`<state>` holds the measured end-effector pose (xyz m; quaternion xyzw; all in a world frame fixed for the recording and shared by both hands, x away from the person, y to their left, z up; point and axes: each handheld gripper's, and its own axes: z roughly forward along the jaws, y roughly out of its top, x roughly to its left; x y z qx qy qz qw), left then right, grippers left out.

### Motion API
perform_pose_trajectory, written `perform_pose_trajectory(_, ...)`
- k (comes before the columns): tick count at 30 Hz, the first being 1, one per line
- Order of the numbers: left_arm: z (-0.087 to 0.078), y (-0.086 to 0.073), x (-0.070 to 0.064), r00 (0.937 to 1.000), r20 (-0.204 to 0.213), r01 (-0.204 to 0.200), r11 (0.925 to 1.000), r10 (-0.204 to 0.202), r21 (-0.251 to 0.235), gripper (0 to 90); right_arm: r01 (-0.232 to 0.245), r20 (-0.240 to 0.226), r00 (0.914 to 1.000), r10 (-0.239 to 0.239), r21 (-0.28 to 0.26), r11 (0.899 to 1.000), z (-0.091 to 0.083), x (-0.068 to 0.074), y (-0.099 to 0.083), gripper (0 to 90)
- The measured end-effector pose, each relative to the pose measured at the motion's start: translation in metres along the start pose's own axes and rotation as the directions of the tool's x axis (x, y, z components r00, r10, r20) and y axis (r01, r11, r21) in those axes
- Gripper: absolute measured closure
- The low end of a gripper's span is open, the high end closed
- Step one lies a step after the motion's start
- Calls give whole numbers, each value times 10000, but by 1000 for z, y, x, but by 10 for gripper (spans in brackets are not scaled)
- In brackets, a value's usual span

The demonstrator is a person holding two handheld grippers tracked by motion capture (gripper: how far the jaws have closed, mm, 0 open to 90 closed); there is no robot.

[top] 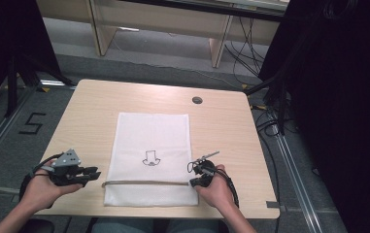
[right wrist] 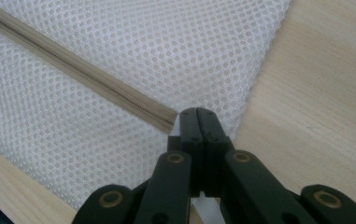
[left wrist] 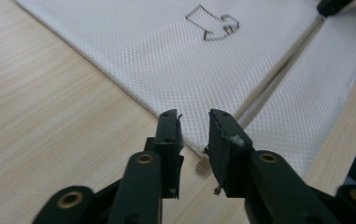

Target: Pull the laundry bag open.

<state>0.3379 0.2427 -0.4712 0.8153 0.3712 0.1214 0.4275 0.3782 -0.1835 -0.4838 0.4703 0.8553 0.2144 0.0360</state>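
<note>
Right gripper [right wrist: 197,112] pinches mesh bag [right wrist: 119,56].

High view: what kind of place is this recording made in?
Probably a lab or recording workspace, not a home: a plain wooden table on grey floor, loose cables trailing by black curtains, and a taped number 5 marking the floor.

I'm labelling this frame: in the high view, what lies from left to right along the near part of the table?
Left hand-held gripper → white mesh bag with its zipper → right hand-held gripper.
</note>
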Motion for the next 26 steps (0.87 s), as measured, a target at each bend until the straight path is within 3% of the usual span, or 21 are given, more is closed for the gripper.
perform_pose_trajectory(3, 4, 5, 1, 9999, 97, 138, 9999, -138, 29, 610, -14, -52, 10000, 13, -12, 10000, 0, 0, 0, 900)
perform_pose_trajectory(4, 10, 8, -3, 9994, -21, 356, 9991, -357, -242, 610, -14, -63, 10000, 13, -28, 10000, 0, 0, 0, 900)
perform_pose_trajectory(6, 15, 15, -3, 9999, 59, 88, 9999, -87, -87, 549, 13, -90, 10000, -14, -65, 10000, 0, -1, -1, 900)
perform_pose_trajectory(7, 24, 21, -8, 9996, 7, 297, 9995, -297, -141, 531, -180, -75, 9998, 181, 65, 9998, -1, 0, -1, 900)
perform_pose_trajectory(10, 36, 26, -10, 9997, -47, 254, 9996, -255, -125, 504, -206, -88, 9997, 207, 84, 9998, -1, 0, 0, 900)
perform_pose_trajectory(11, 41, 27, -11, 9991, -45, 416, 9991, -417, -11, 492, -8, -170, 9999, 7, -48, 10000, 0, -2, 0, 900)
perform_pose_trajectory(15, 58, 31, -12, 9978, 62, 665, 9978, -664, -71, 461, -84, -212, 9997, 84, -11, 10000, -1, -2, 0, 889)
perform_pose_trajectory(17, 59, 29, -12, 9964, 10, 849, 9963, -849, -137, 450, -266, -167, 9995, 268, 110, 9996, -2, -1, 0, 864)
perform_pose_trajectory(18, 60, 28, -12, 9955, 23, 945, 9950, -945, -313, 443, -115, -321, 9994, 114, 0, 9999, -2, -3, 0, 843)
perform_pose_trajectory(21, 56, 22, -8, 9956, -49, 933, 9952, -934, -286, 438, -139, -204, 9997, 138, -65, 9999, -5, -2, -1, 798)
perform_pose_trajectory(26, 51, 20, -1, 9919, -313, 1206, 9902, -1231, -708, 434, -149, -90, 9999, 142, -769, 9969, -17, -5, -2, 747)
